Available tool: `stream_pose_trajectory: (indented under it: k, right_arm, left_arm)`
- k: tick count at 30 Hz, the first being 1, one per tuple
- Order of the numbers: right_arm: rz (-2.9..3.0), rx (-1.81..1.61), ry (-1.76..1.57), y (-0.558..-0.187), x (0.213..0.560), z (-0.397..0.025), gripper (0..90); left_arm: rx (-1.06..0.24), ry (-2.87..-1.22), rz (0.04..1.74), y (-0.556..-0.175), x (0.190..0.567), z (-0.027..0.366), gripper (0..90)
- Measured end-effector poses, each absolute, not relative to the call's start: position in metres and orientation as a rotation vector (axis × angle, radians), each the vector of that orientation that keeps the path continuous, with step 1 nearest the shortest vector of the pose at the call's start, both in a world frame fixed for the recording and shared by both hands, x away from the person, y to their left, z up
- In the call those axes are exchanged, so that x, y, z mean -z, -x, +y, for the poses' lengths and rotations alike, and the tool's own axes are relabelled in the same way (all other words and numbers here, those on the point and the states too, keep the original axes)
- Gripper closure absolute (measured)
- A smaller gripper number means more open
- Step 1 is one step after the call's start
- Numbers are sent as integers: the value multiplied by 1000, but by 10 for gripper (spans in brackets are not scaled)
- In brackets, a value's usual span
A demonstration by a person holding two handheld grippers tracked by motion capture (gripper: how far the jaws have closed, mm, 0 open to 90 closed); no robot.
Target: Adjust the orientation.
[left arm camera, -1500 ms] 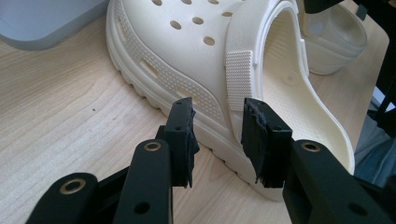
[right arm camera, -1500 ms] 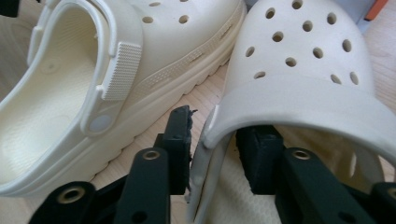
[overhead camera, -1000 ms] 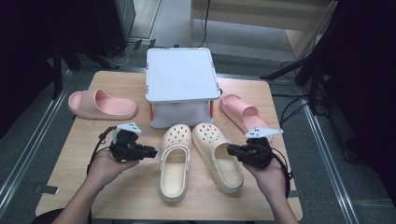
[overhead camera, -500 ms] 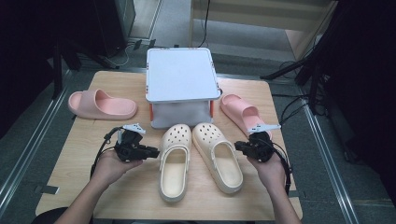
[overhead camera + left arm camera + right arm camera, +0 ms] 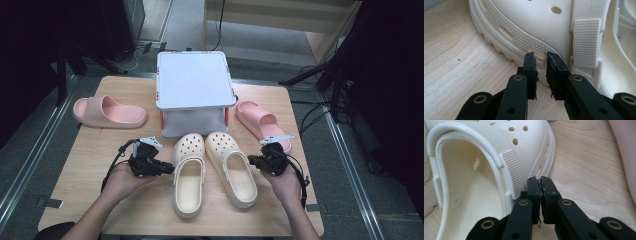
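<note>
ok, 2 cream clogs side by side mid-table, each gripper at its outer flank. left gripper (image 5: 541,56) has a narrow gap between its jaws and holds nothing; the left clog (image 5: 564,30) sidewall sits just past the fingertips, at the vent slots. right gripper (image 5: 539,180) is closed on nothing, tips against the right clog (image 5: 499,157) by its strap rivet. probably a squeeze or push to align the pair: keep the tips low on the sole edge, push evenly, don't snag the straps.
</note>
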State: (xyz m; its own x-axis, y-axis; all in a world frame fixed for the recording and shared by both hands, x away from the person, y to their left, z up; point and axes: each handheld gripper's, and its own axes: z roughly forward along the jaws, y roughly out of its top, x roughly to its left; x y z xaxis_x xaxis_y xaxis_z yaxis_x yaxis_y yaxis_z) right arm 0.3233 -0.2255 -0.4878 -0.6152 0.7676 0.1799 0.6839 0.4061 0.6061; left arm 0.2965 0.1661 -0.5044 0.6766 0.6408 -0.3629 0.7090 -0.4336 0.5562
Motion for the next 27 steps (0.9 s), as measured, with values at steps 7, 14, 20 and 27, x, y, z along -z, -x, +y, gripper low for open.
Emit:
stream_pose_trajectory:
  k: [7,14,20,27]
  right_arm:
    - [2572,-1020,-1283,-320,490,-216,873]
    - [2617,-1114,-1266,-318,492,-208,874]
    - [2604,-1074,-1292,-318,492,-209,848]
    - [2519,-1217,-1266,-311,471,-212,809]
  left_arm:
    - [164,-2186,1007,-295,506,162,771]
    - [184,-2170,1007,-296,507,159,767]
    - [194,-2166,1027,-298,506,163,751]
    - [173,-2124,1033,-298,491,175,767]
